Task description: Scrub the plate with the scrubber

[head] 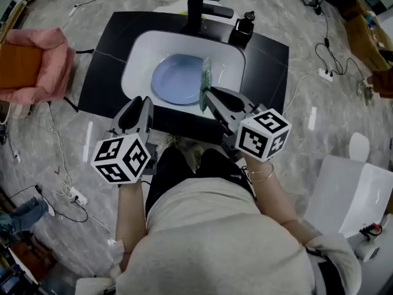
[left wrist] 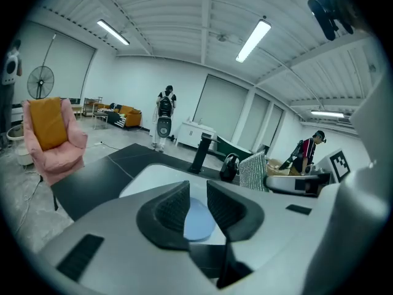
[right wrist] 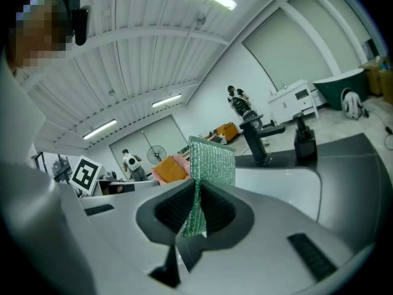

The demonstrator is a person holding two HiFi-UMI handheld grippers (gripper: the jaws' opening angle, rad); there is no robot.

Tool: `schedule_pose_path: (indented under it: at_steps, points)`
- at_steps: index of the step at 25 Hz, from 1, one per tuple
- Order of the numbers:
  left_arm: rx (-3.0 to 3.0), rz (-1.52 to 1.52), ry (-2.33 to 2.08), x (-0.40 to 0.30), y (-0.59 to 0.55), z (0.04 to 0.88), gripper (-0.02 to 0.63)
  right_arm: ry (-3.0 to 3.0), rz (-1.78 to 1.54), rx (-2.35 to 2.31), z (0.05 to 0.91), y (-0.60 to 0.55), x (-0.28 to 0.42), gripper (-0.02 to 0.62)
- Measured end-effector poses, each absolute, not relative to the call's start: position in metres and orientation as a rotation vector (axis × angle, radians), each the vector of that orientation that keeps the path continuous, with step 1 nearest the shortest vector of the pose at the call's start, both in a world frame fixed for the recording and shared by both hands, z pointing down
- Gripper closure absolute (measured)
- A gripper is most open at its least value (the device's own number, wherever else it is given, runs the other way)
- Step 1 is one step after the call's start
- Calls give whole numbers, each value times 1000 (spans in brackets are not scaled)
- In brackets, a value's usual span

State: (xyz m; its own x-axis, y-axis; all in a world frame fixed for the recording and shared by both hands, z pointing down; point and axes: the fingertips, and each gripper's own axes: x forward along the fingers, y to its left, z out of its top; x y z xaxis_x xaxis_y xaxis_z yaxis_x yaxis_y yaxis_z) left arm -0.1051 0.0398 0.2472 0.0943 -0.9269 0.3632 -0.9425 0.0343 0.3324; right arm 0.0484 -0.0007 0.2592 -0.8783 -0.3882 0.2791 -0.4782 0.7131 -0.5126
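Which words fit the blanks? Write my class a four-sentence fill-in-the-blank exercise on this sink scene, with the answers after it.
1. The blue plate lies inside the white ____.
2. The right tool is shut on the green ____.
3. The left tool has its jaws apart and holds ____.
4. The faucet beyond the plate is ____ in colour.

Missing words: sink; scrubber; nothing; black.

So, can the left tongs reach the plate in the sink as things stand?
Probably yes. The plate lies bare in the sink, just beyond the open left tongs, with nothing between. The scrubber in the right tongs hangs by its right edge, out of the way.
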Motion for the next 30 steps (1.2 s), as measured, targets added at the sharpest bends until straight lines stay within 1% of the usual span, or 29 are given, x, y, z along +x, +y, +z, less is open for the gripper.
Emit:
schedule_pose_path:
  at_steps: [9,19,30]
  points:
    - [2046,106,-1571,-109,-29,263,512,-2683,926,933,272,-35,28,552]
    - [2115,157,-1417,-145,-81,276,512,-2614,955,1137,281,-71,-2,552]
    - [2164,212,-1263,-144,-111,292,512,-2500,991,1339,294,-76,5,552]
